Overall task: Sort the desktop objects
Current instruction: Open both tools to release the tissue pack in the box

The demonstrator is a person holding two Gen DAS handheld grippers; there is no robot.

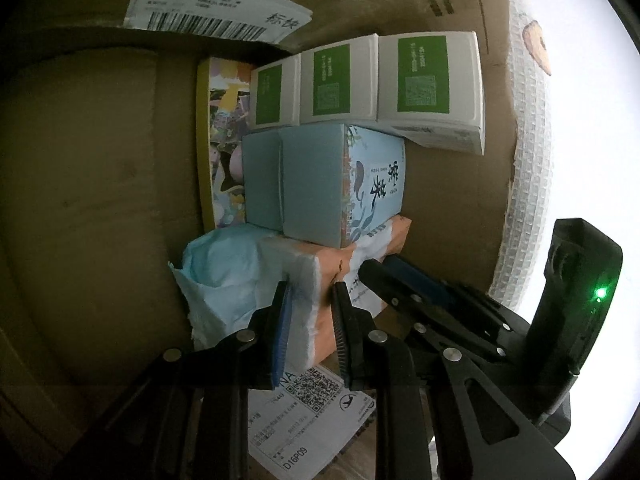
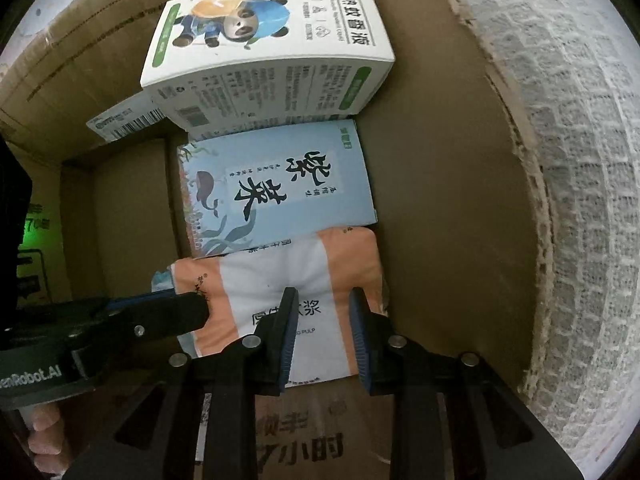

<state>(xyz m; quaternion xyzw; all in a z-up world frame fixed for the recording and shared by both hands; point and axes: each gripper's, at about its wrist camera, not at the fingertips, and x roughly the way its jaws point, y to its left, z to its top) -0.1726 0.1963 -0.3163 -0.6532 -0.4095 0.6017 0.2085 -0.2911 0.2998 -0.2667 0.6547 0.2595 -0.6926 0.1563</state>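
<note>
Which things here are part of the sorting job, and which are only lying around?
Part of the job:
- orange-and-white soft tissue pack, with the left gripper around its end and the right gripper over it
- light-blue seaweed carton
- white panda-print carton
- brown cardboard box holding them

Lying about:
- white knitted cloth
- printed shipping label

Black hand-held gripper, blue ribbed pads, silver pivot screws, green LED.
</note>
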